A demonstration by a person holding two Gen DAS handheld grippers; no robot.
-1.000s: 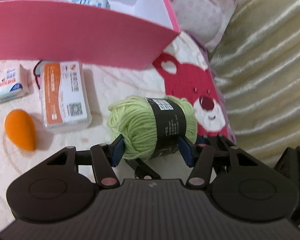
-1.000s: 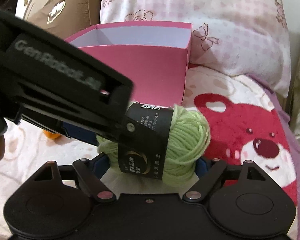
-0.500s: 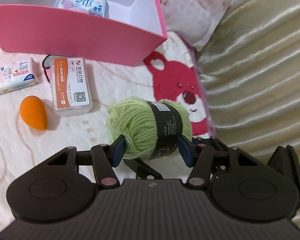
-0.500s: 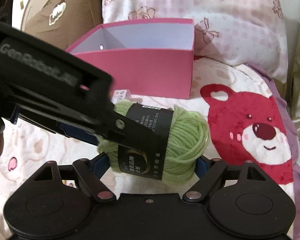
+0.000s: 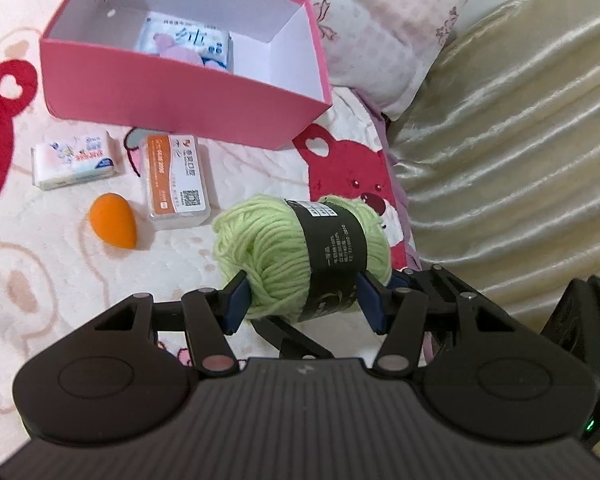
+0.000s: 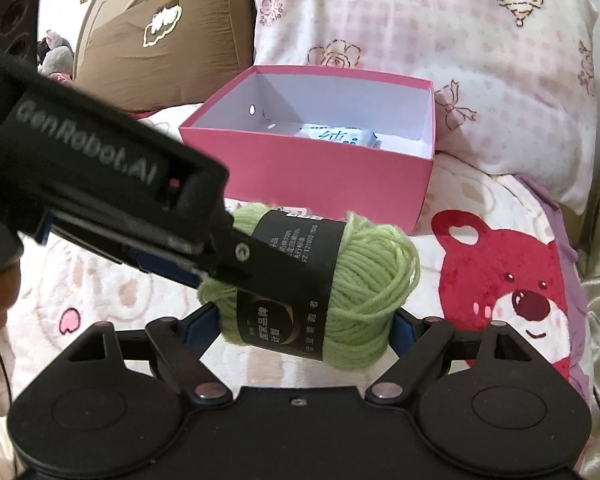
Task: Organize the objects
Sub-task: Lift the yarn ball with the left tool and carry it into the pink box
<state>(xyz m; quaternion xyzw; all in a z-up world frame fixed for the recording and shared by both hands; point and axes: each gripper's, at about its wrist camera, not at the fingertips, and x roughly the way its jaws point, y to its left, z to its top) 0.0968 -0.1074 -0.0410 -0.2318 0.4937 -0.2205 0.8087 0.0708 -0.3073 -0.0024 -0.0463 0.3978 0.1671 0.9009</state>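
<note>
A light green yarn ball point(image 5: 268, 248) with a black paper band hangs in the air above the bed, in front of the open pink box point(image 5: 180, 88). My left gripper point(image 5: 303, 298) is shut on it, its blue pads pressing in from both sides. My right gripper point(image 6: 300, 320) clasps the same yarn ball point(image 6: 372, 280) across its other axis, jaws wide and pads against the wool. The left gripper's black housing point(image 6: 100, 176) crosses the right wrist view from the left. The pink box point(image 6: 300, 176) holds one white-and-blue pack point(image 5: 188, 40).
On the bear-print blanket point(image 5: 60, 280) lie a tissue pack point(image 5: 76, 160), an orange-labelled clear pack point(image 5: 178, 184) and an orange egg-shaped sponge point(image 5: 114, 220). A pink checked pillow point(image 6: 440, 40) and a brown cushion point(image 6: 160, 40) stand behind the box. Golden fabric point(image 5: 500, 120) borders the right.
Both grippers have risen together with the yarn ball held between them. The box and the items on the blanket now look lower and farther, and the box's inside shows more.
</note>
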